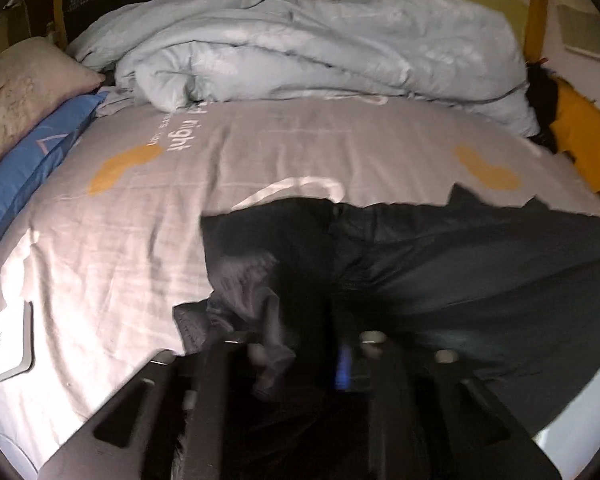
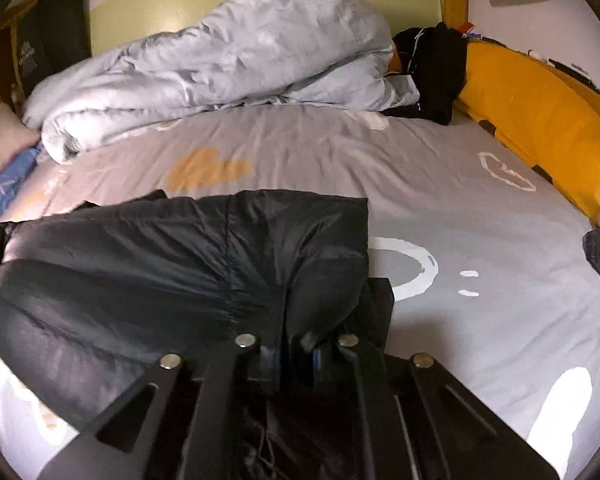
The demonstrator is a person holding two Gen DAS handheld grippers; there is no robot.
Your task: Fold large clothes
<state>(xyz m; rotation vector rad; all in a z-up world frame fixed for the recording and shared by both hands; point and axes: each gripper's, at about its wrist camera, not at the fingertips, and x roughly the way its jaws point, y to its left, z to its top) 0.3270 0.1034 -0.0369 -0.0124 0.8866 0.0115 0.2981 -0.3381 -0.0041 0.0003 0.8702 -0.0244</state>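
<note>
A large black padded jacket [image 1: 440,264] lies spread on the grey printed bed sheet [image 1: 260,152]. It also shows in the right wrist view [image 2: 160,256], where it covers the near left of the bed sheet [image 2: 440,184]. My left gripper [image 1: 300,344] is shut on the jacket's left part, with bunched grey lining fabric hanging between the fingers. My right gripper [image 2: 294,344] is shut on the jacket's right edge, the fabric pinched and puckered between the fingers.
A crumpled light-blue duvet [image 1: 300,48] lies along the far side of the bed. A beige pillow [image 1: 16,92] and a blue pillow [image 1: 32,160] sit on the left. A yellow cushion [image 2: 540,120] and dark clothes [image 2: 432,68] lie on the right. A white device [image 1: 8,340] rests at the sheet's left edge.
</note>
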